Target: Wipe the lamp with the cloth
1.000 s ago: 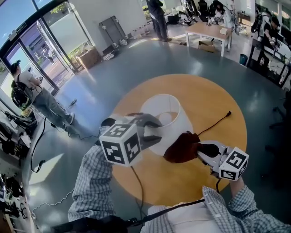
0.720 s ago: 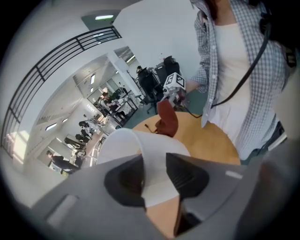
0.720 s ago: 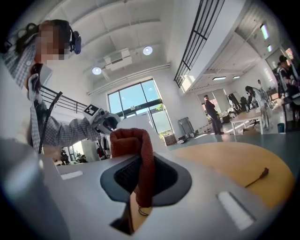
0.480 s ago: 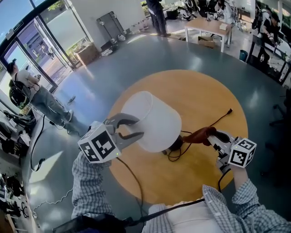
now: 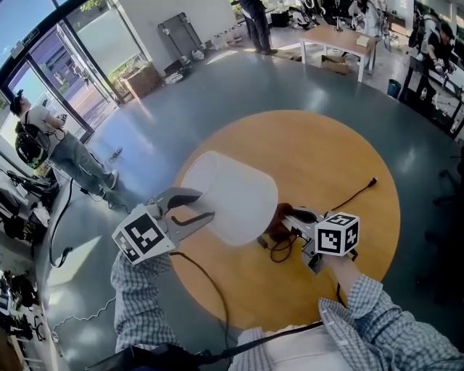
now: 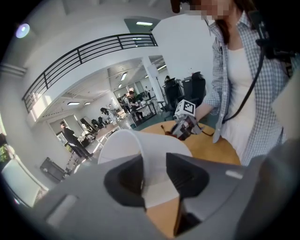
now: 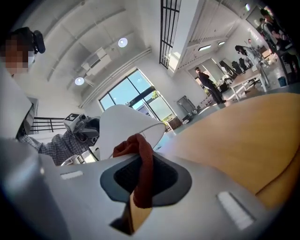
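Note:
The lamp's white shade (image 5: 233, 199) is tipped over toward the left above the round wooden table (image 5: 326, 156). My left gripper (image 5: 206, 205) is shut on the shade's rim (image 6: 140, 154), which runs between its jaws. My right gripper (image 5: 288, 215) is shut on the dark red cloth (image 5: 276, 222), which it holds low beside the shade's underside, near the lamp's base. In the right gripper view the cloth (image 7: 143, 173) bunches between the jaws, with the shade (image 7: 124, 129) just beyond. The base itself is mostly hidden by the shade.
The lamp's black cable (image 5: 349, 194) trails across the table to the right and coils near the base (image 5: 279, 250). A person (image 5: 54, 148) stands by the glass doors at left. Another person (image 5: 254, 22) and a work table (image 5: 337, 43) are far behind.
The shade has tipped from upright to leaning left, and my left gripper has swung left and down with its rim. My right gripper drew the cloth off the shade, then moved left under it.

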